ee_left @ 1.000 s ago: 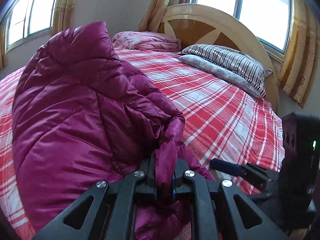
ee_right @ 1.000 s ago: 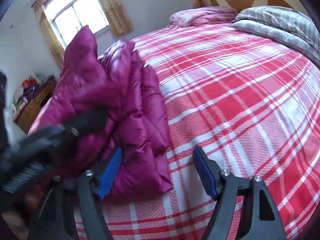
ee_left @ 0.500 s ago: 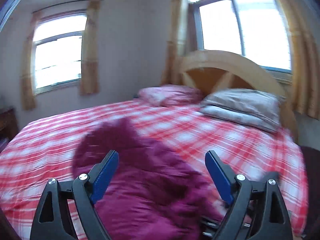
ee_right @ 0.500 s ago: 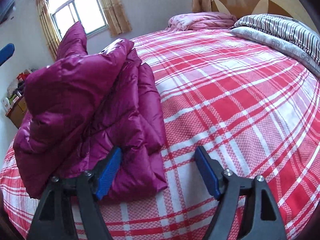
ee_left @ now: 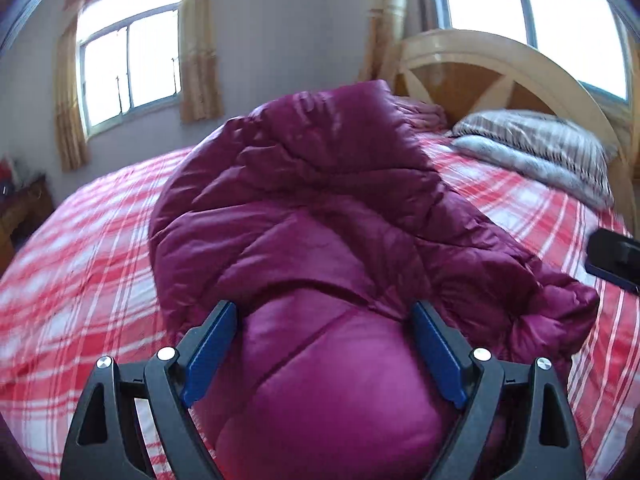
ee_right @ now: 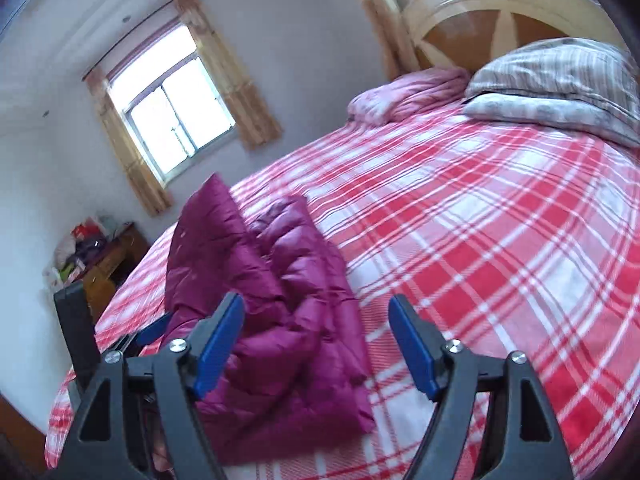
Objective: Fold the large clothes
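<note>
A magenta quilted down jacket (ee_left: 320, 220) lies bunched and partly folded on the red-and-white plaid bed (ee_left: 80, 260). My left gripper (ee_left: 324, 348) is open, its blue pads on either side of a puffed part of the jacket, not closed on it. In the right wrist view the jacket (ee_right: 280, 300) lies at the lower left of the bed (ee_right: 480, 240). My right gripper (ee_right: 316, 344) is open and empty, above the jacket's right edge. The left gripper's body (ee_right: 76, 320) shows at that view's left edge.
A striped pillow (ee_left: 540, 148) and a pink folded blanket (ee_right: 408, 96) lie by the wooden headboard (ee_left: 480, 68). A cluttered wooden nightstand (ee_right: 104, 260) stands at the left wall. Curtained windows (ee_left: 128, 72) are behind the bed. The right gripper's edge (ee_left: 612, 260) shows at far right.
My left gripper was shut on a jacket fold one second ago, then opened and let go. It now straddles the jacket's bulge. The right gripper stayed open and tilted up.
</note>
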`<state>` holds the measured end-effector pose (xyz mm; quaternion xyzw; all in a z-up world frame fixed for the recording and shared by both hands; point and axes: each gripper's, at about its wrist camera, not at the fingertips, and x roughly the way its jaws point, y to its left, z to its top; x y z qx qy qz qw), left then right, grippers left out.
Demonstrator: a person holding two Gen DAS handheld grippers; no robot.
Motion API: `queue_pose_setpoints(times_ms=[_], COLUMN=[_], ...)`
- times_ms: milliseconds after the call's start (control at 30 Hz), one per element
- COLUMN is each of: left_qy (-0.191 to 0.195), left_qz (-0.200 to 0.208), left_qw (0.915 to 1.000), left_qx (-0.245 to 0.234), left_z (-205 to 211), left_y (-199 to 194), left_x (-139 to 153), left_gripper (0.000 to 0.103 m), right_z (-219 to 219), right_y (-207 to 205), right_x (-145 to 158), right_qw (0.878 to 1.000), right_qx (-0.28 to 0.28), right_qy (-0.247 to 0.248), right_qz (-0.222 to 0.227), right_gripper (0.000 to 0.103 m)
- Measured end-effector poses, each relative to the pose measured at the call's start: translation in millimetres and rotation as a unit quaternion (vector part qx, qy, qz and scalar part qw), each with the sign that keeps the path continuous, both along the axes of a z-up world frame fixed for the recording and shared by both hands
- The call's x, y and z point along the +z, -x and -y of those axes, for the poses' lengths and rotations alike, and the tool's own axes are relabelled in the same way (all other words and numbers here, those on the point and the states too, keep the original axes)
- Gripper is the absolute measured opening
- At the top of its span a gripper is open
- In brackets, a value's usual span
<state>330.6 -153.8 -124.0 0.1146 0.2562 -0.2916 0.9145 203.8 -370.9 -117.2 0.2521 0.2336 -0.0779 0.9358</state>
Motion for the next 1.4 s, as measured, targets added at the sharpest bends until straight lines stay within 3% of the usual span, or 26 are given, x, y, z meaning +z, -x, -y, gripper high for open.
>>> queue_pose_setpoints(times_ms=[33,100,200,233,300,433,533,600,667,733,833,933,967,1033,1067,1267,1400], left_qy=[-0.005,-0.004,0.003,0.001,0.002,0.049,0.030,0.029,0.033,0.033,0.025,0.022,0.021,0.026,0.027,0.002,-0.015], left_qz=[0.006,0.009,0.005,0.004,0.008,0.032,-0.015,-0.028,-0.024,-0.022,-0.016,0.001,0.007,0.001,-0.004,-0.004,0.006], left_qw=[1.0000,0.9999,1.0000,1.0000,0.9999,0.9972,0.9977,0.9974,0.9975,0.9980,0.9987,0.9983,0.9979,0.9970,0.9968,0.9963,0.9966], left_qx=[-0.006,-0.006,0.001,0.003,0.007,0.048,0.059,0.060,0.058,0.049,0.042,0.054,0.062,0.072,0.075,0.086,0.081], left_z=[3,4,4,5,4,-16,-13,-12,-12,-10,-13,-17,-19,-22,-22,-13,4], left_y=[2,4,2,1,6,13,-10,-18,-18,-19,-18,-23,-26,-39,-43,-55,-53], left_x=[-1,-2,-3,-3,1,19,6,-3,-4,-4,-4,8,12,19,20,15,12], left_gripper=[0.089,0.089,0.089,0.089,0.089,0.090,0.092,0.092,0.092,0.092,0.092,0.092,0.092,0.092,0.092,0.092,0.092], right_z=[1,4,6,7,12,10,6,7,12,15,19,19,15,13,14,15,34], right_y=[-9,-25,-37,-37,-30,-17,-20,-15,-8,-12,-44,-90,-99,-115,-114,-81,-78], right_x=[-2,-14,-37,-42,-45,-38,-50,-39,-20,-1,18,15,10,0,-3,-4,-31], right_qw=[1.000,0.999,0.994,0.994,0.993,0.993,0.988,0.990,0.993,0.994,0.996,0.994,0.993,0.989,0.988,0.993,0.991], right_qx=[0.005,0.022,0.049,0.046,0.040,0.028,0.037,0.006,-0.026,-0.035,0.007,0.052,0.065,0.102,0.115,0.073,0.025], right_qy=[-0.002,-0.012,-0.033,-0.030,-0.048,-0.010,0.005,0.035,0.047,0.066,0.056,0.046,0.041,0.023,0.016,0.036,0.015], right_qz=[-0.010,-0.043,-0.089,-0.097,-0.098,-0.114,-0.149,-0.140,-0.109,-0.083,-0.064,-0.086,-0.091,-0.100,-0.101,-0.091,-0.127], right_gripper=[0.067,0.049,0.033,0.022,0.014,0.012,0.015,0.045,0.058,0.059,0.059,0.059,0.058,0.039,0.015,0.007,0.007])
